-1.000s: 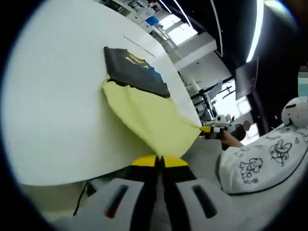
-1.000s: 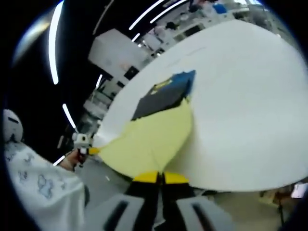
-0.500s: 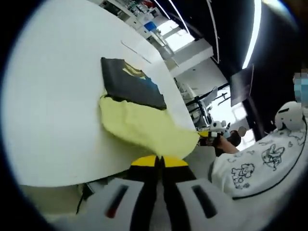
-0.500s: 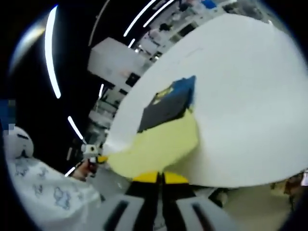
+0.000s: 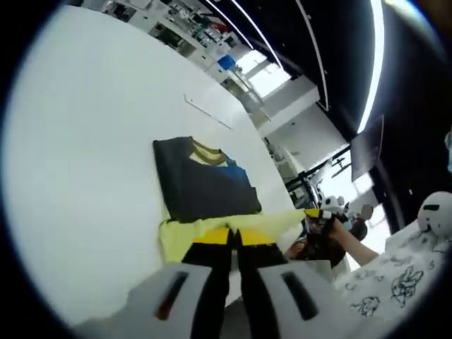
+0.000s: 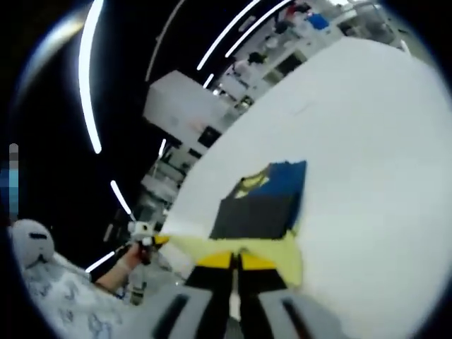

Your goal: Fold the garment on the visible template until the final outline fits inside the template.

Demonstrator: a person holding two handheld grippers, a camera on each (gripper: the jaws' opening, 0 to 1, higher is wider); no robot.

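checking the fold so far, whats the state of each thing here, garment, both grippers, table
garment: lying on the table, dark folded part flat, yellow edge lifted at the near side and stretched between the grippers
left gripper: shut on the yellow edge
right gripper: shut on the yellow edge
table: white, bare around the garment
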